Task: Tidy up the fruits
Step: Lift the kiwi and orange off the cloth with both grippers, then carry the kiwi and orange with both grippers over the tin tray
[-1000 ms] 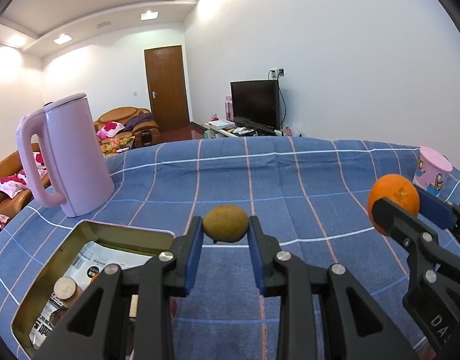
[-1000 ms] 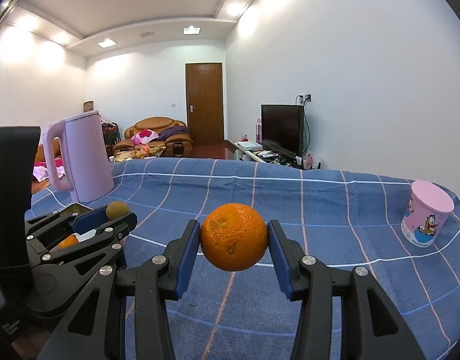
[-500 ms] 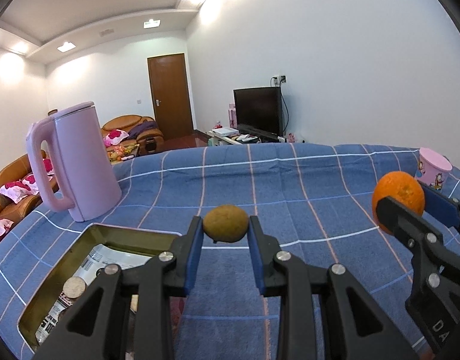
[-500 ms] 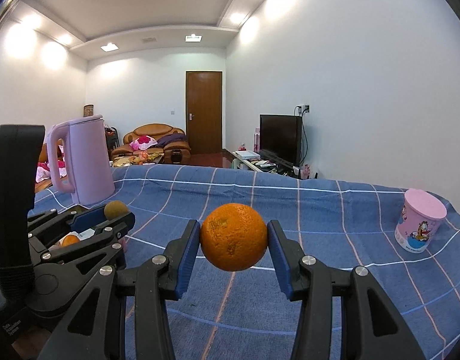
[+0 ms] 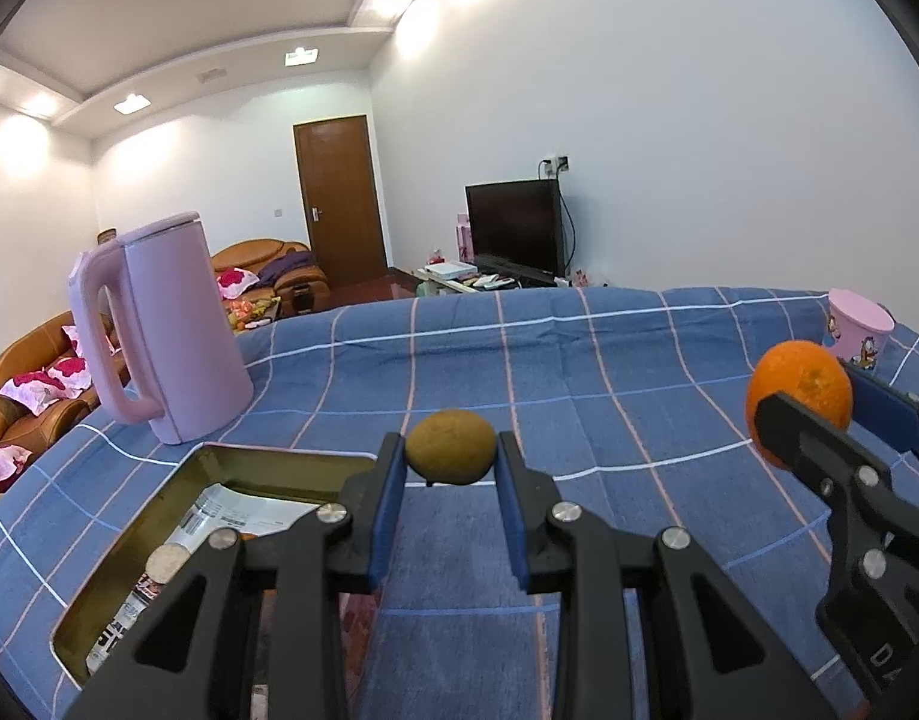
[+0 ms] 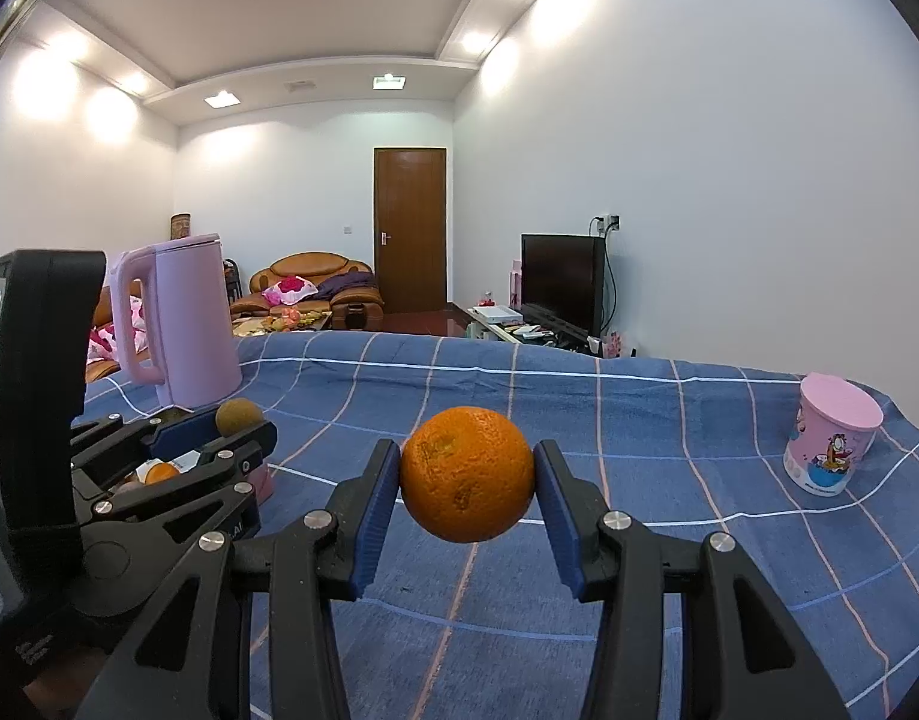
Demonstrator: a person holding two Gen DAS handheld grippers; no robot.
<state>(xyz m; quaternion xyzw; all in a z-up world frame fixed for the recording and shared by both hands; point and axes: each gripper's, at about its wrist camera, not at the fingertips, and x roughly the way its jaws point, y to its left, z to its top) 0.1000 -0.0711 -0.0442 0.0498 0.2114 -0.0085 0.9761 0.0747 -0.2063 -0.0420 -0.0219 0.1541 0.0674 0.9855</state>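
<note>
My left gripper [image 5: 451,468] is shut on a brown kiwi [image 5: 451,447] and holds it in the air over the blue checked cloth, just right of a metal tin [image 5: 219,468]. My right gripper [image 6: 466,480] is shut on an orange [image 6: 466,474] and holds it in the air to the right. The orange also shows in the left wrist view [image 5: 798,384], and the kiwi in the right wrist view [image 6: 239,416]. The tin holds papers, a coin-like disc and a small orange fruit [image 6: 159,472].
A pink kettle [image 5: 165,330] stands behind the tin at the left. A pink cartoon cup [image 6: 831,441] stands at the far right of the table. The blue cloth [image 5: 519,360] stretches back to the table's far edge.
Both grippers have tilted upward a little, so the table sits lower in view. Each still holds its fruit.
</note>
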